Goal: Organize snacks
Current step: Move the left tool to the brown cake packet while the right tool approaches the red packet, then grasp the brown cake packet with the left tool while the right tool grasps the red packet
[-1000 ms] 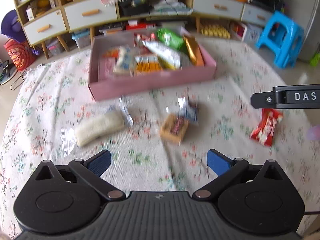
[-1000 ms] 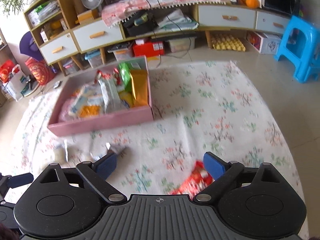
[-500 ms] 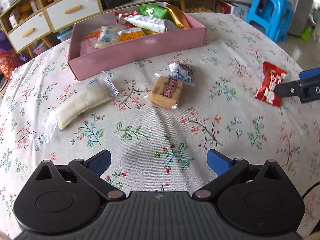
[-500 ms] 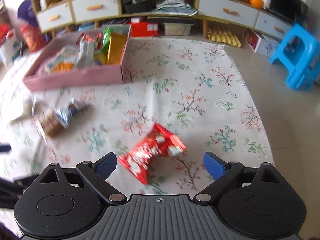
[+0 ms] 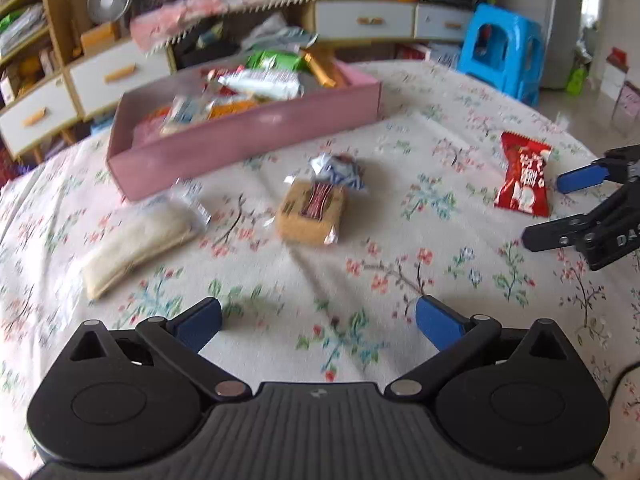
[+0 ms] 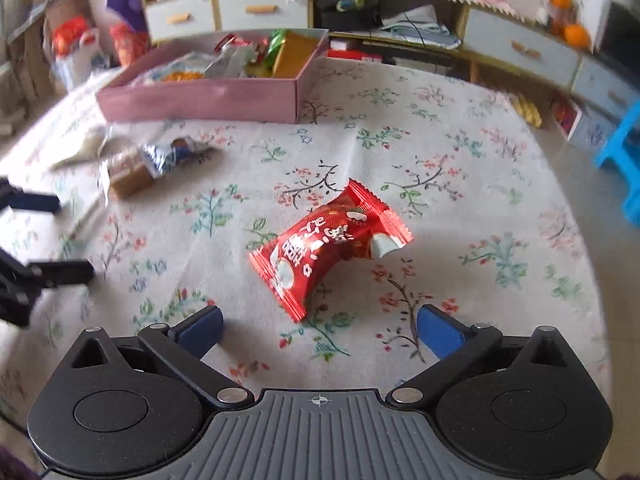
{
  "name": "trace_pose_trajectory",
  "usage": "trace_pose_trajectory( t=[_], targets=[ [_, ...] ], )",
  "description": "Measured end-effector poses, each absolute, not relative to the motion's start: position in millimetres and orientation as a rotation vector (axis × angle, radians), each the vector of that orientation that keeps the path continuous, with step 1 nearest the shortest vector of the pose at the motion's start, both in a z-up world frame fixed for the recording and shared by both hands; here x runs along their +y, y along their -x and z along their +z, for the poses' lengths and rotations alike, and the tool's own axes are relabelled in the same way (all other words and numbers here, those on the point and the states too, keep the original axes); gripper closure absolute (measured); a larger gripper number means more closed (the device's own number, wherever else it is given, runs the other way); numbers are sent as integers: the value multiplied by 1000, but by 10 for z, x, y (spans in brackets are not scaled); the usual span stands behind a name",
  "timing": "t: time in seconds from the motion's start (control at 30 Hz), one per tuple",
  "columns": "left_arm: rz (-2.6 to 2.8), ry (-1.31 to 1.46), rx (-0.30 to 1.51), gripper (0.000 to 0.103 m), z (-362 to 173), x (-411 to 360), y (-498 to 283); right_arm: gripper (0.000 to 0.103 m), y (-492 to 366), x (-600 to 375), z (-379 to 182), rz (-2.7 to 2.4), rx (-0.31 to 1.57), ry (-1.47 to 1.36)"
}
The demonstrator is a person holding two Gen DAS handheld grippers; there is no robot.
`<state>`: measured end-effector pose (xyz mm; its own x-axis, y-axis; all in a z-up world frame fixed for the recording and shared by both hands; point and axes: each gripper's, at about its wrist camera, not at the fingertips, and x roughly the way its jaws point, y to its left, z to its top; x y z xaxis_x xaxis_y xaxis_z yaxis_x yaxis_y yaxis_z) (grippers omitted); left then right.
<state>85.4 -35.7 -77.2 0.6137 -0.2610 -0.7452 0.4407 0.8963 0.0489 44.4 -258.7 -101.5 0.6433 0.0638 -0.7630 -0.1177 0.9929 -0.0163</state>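
Observation:
A pink box (image 5: 248,140) full of snack packs stands at the back of the floral cloth; it also shows in the right wrist view (image 6: 200,98). On the cloth lie a pale bar in clear wrap (image 5: 136,240), a brown biscuit pack (image 5: 310,212), a blue-white wrapper (image 5: 340,170) and a red packet (image 5: 522,174). My left gripper (image 5: 318,322) is open and empty, short of the biscuit pack. My right gripper (image 6: 320,328) is open and empty, just short of the red packet (image 6: 330,242), and shows at the right edge of the left wrist view (image 5: 560,208).
Low cabinets with white drawers (image 5: 120,74) and cluttered shelves run along the back. A blue plastic stool (image 5: 504,52) stands at the right beyond the cloth. The left gripper's fingers (image 6: 36,202) show at the left edge of the right wrist view.
Both grippers have come lower and closer to the cloth. The right gripper has closed in on the red packet, which now lies just ahead of its open fingers.

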Motion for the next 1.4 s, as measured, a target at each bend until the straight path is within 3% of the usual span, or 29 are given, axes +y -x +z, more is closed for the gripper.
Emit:
trace_pose_trajectory(
  t=[0.47, 0.8, 1.0, 1.23, 1.3, 1.4],
  targets=[
    [-401, -232, 736, 0, -814, -526, -1079, 0, -513, -2569, -1080, 126, 737, 70],
    [-356, -246, 720, 37, -748, -673, -1138, 3, -504, -2607, -1050, 119, 746, 71],
    [-340, -238, 728, 49, -725, -649, -1147, 14, -449, -2634, -1013, 137, 730, 70],
    [-328, -210, 747, 54, -693, -622, -1169, 39, -474, -2623, -967, 155, 725, 41],
    [-328, -193, 755, 63, -677, -605, -1179, 46, -490, -2617, -963, 160, 730, 37],
    [-333, -143, 784, 65, -653, -560, -1208, 61, -503, -2611, -951, 168, 732, 28]
  ],
)
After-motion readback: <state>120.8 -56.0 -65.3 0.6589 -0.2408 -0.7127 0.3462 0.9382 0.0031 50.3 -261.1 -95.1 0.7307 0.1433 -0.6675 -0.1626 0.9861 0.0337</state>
